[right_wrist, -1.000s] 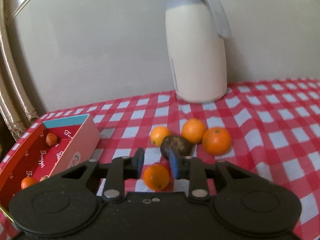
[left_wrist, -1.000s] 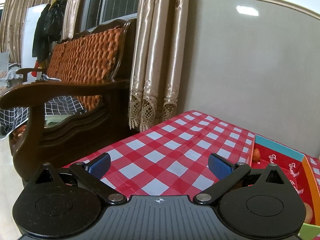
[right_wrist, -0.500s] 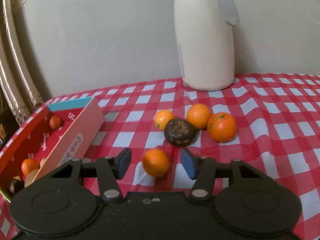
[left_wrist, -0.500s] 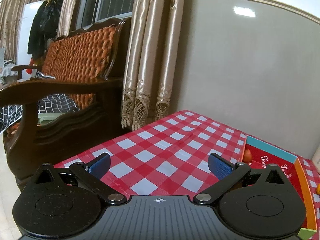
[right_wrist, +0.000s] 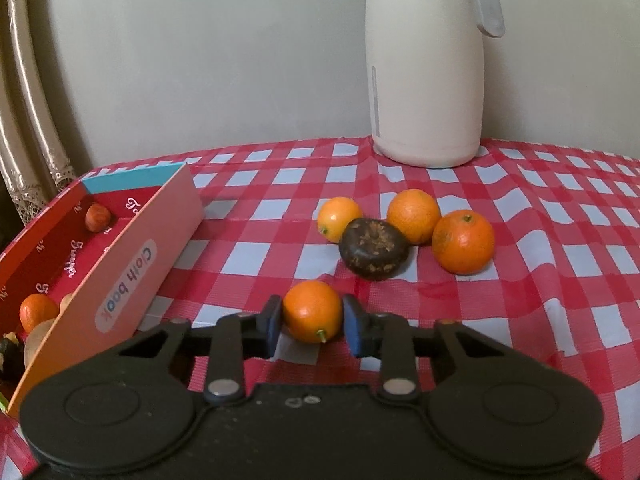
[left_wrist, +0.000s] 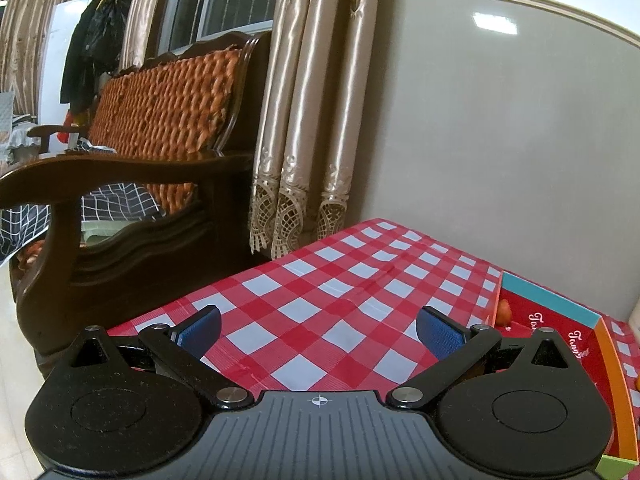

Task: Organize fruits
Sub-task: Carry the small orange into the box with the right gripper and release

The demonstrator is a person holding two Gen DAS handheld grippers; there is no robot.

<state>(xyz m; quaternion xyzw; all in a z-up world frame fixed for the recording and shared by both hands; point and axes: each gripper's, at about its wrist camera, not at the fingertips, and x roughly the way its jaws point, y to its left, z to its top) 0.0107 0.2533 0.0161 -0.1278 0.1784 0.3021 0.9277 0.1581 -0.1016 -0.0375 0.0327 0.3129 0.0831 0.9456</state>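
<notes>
In the right wrist view, my right gripper (right_wrist: 310, 317) has its jaws closing on a small orange (right_wrist: 312, 308) on the checked tablecloth, and both blue pads touch its sides. Behind it lie a dark brown fruit (right_wrist: 374, 248) and three more oranges (right_wrist: 339, 218), (right_wrist: 413, 215), (right_wrist: 463, 241). To the left stands a red cardboard box (right_wrist: 132, 264) with several small fruits inside, one an orange (right_wrist: 37, 310). My left gripper (left_wrist: 318, 332) hangs open over bare cloth, with the box (left_wrist: 548, 300) at its right.
A tall cream jug (right_wrist: 426, 80) stands by the wall behind the fruit. Beyond the table's left edge are a dark wooden bench (left_wrist: 120, 208) and curtains (left_wrist: 304, 140). The red-and-white tablecloth (left_wrist: 340, 292) spreads in front of the left gripper.
My right gripper opened wide, moved slightly forward and down, and closed around the small orange. The left gripper stayed open and nearly still.
</notes>
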